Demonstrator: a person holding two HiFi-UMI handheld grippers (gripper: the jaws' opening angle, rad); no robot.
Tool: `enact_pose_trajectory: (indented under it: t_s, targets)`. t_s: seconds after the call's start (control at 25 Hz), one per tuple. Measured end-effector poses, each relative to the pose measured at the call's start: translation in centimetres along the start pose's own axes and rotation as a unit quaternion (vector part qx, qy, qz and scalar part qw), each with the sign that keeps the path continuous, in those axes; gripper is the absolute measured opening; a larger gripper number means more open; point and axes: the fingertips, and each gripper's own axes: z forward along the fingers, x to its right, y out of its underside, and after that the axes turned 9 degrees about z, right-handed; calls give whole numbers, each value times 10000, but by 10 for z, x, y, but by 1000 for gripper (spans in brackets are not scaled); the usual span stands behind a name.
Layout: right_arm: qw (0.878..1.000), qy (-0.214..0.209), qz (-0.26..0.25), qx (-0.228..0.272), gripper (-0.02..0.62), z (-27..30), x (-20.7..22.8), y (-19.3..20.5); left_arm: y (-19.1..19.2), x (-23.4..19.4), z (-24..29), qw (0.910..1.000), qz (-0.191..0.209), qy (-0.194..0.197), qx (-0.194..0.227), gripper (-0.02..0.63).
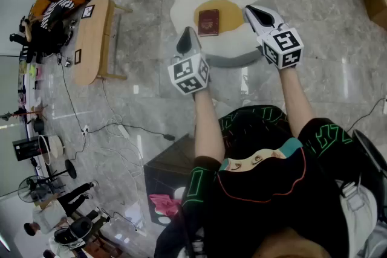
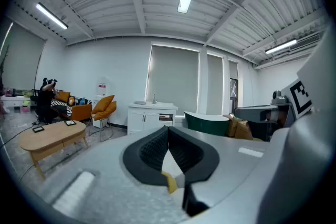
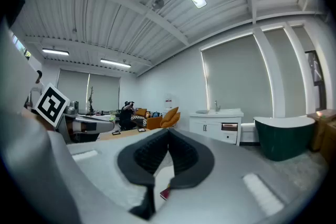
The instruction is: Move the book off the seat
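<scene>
Hovering over egg-shaped seat point(image 1: 181, 0), left gripper point(image 1: 187, 34) and right gripper point(image 1: 250, 9) both have jaws pressed together, holding nothing. Dark red book point(image 1: 208, 22) lies flat on seat's yellow centre, between both tips, long axis running away from person. Left gripper looks nearer.

A pale oval wooden coffee table point(image 1: 92, 39) stands on the grey marble floor point(image 1: 314, 27), one small dark frame point(image 1: 88, 11) at its far end, another point(image 1: 77, 57) by its left edge. Orange chairs point(image 2: 104, 106) sit beyond it; a white sink cabinet point(image 2: 152, 117) and dark green bathtub point(image 2: 207, 123) stand by the far wall point(image 2: 121, 76).
</scene>
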Motion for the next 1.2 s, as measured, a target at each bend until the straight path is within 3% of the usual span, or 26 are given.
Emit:
enact_pose_trajectory:
  t_s: [0.24, 0.8, 1.2]
  targets:
    - [9995, 142, 195, 203, 3, 3, 9, -4, 3, -4, 6, 10000, -57, 15, -14, 11]
    - [9993, 208, 276, 112, 3, 42, 27, 1, 8, -31, 41, 9999, -125, 26, -99, 11]
    - [9972, 549, 416, -280, 3, 128, 56, 27, 51, -81, 123, 9974, -537, 273, -405, 11]
